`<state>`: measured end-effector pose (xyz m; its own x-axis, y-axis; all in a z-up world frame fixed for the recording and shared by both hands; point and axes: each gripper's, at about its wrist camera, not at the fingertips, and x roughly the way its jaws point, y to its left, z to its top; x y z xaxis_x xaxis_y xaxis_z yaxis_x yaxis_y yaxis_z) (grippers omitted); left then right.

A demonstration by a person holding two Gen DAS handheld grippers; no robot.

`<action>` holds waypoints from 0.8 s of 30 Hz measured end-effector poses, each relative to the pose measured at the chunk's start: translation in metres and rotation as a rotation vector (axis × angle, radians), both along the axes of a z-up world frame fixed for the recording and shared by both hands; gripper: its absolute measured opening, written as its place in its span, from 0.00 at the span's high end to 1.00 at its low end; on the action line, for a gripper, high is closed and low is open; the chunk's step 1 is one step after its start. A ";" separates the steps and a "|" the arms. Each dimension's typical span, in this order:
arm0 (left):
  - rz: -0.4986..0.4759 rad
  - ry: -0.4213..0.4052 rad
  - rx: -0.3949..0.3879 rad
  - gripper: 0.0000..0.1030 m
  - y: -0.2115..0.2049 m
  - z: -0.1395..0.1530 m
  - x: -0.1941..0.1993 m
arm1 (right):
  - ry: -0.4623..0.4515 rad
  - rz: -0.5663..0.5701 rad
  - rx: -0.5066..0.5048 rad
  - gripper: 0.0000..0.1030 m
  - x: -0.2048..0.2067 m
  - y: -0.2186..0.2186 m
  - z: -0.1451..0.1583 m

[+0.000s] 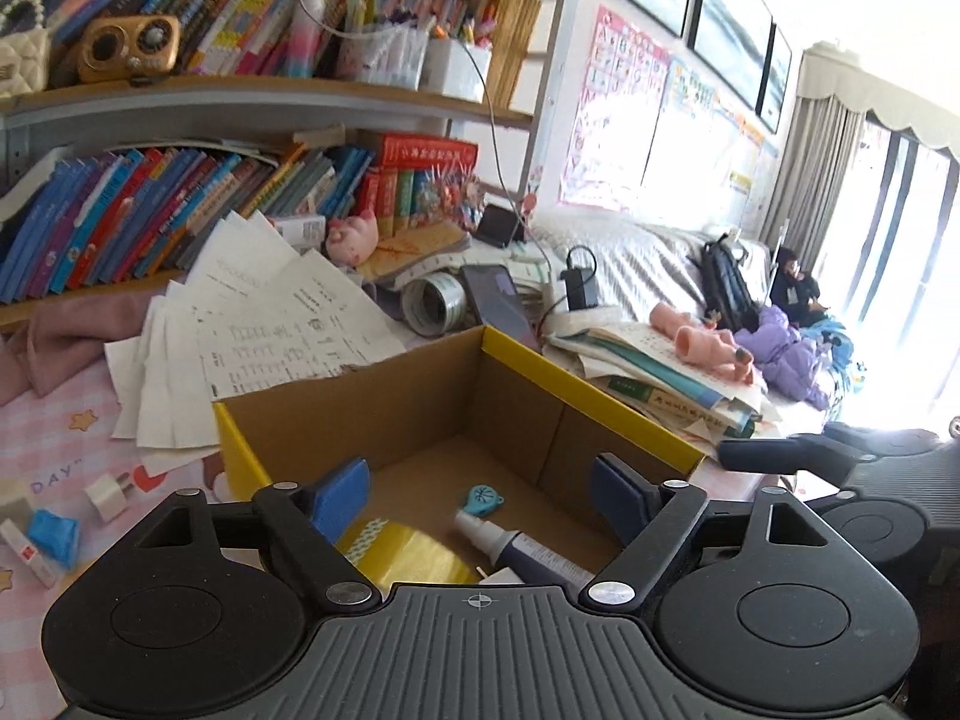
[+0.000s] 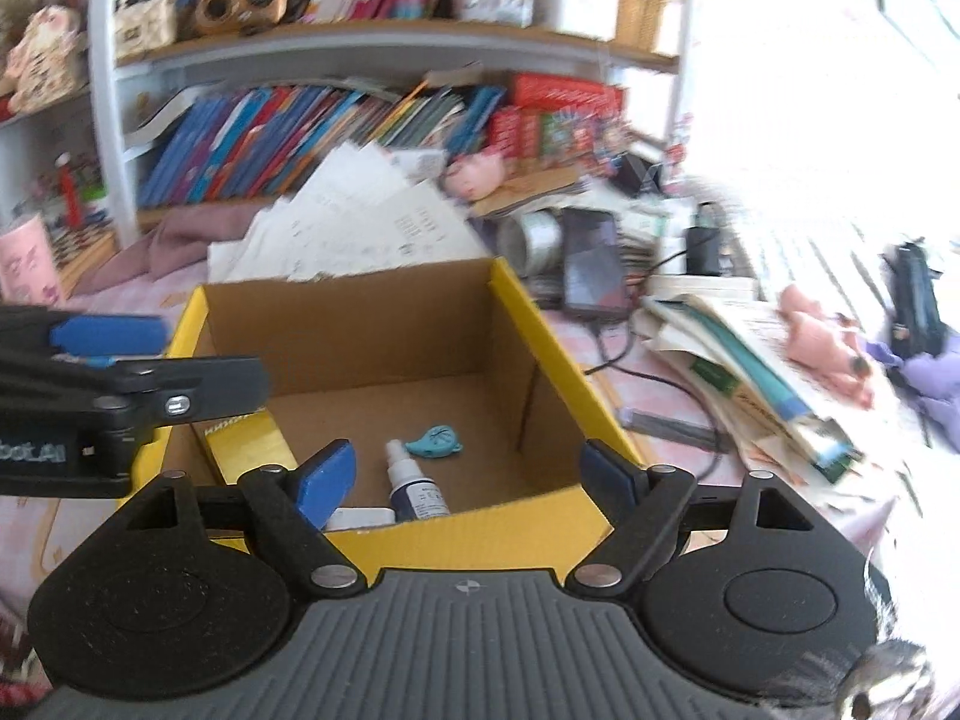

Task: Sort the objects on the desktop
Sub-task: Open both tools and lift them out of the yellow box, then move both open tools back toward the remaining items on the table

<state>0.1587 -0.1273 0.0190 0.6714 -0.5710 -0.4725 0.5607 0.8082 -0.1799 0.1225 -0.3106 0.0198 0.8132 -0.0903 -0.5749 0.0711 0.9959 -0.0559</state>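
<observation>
Cardboard box (image 2: 384, 324) with yellow outer walls sits in the middle of the tabletop (image 1: 66, 414), and that is where I am sorting things; inside it lie a spray bottle (image 2: 414, 489), a small teal tag (image 2: 435, 441), a roll of yellow tape (image 1: 402, 552) against the near left wall and a white item I cannot make out at the near edge. My left hand-held gripper (image 1: 480, 492) hangs over the near left part of the box with its blue pads spread wide and nothing between them; my right hand-held gripper (image 2: 462, 477) hovers over the near rim, likewise spread and empty. I judge the step in hand to be picking the next loose thing and bringing it in. On the left of the tabletop I see a white charger plug (image 1: 108, 495), a crumpled blue wrapper (image 1: 54, 537) and a small white stick (image 1: 27, 552), all well apart from the box; far right of it stand a grey tape roll (image 1: 432, 300) and a phone (image 1: 498, 303) on a cable. I would send the left one to the plug, coming down with the pads either side of its short faces, and keep the right one clear of the box rim so the two do not knock together. The fanned papers (image 1: 264, 312) leaning on the far wall could slide, so I would leave them alone.
</observation>
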 end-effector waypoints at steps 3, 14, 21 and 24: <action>0.013 -0.026 -0.031 0.15 0.018 0.002 -0.012 | -0.047 -0.066 -0.015 0.20 -0.018 0.010 0.003; 0.006 -0.022 -0.020 0.14 0.071 0.001 -0.050 | -0.100 -0.169 -0.014 0.17 -0.074 0.060 -0.004; 0.014 0.009 0.007 0.14 0.100 -0.004 -0.066 | -0.056 -0.162 0.011 0.16 -0.090 0.092 -0.013; 0.033 0.013 0.010 0.13 0.112 -0.004 -0.070 | -0.047 -0.143 0.016 0.16 -0.093 0.103 -0.013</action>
